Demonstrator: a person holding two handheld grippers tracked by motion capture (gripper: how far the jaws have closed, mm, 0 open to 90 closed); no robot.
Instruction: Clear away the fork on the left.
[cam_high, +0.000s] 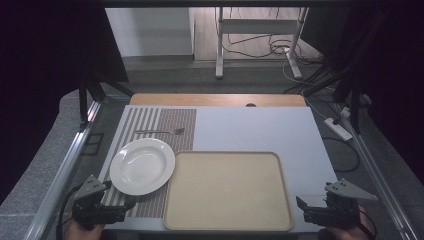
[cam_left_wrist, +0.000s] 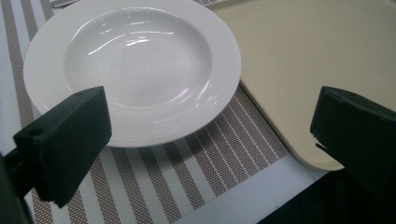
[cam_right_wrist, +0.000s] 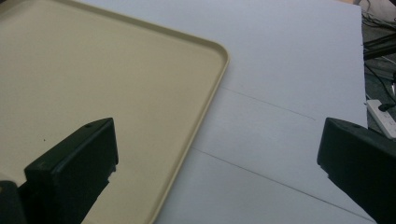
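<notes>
White surface (cam_high: 250, 130) carries a beige tray (cam_high: 227, 190) at the near middle, empty. A striped placemat (cam_high: 172, 127) lies left of it. A white plate (cam_high: 142, 166) sits on the placemat, just beside the tray's left edge; a fork (cam_high: 160, 132) lies beyond it. Left claw (cam_high: 122, 207) near the plate, jaws wide apart, empty. Right claw (cam_high: 302, 209) by the tray's right corner, also spread, empty.

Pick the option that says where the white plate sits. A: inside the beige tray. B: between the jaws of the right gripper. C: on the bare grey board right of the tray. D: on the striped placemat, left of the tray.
D: the plate rests on the striped placemat, its rim right beside the left edge of the tray, with a fork lying beyond it.
</notes>
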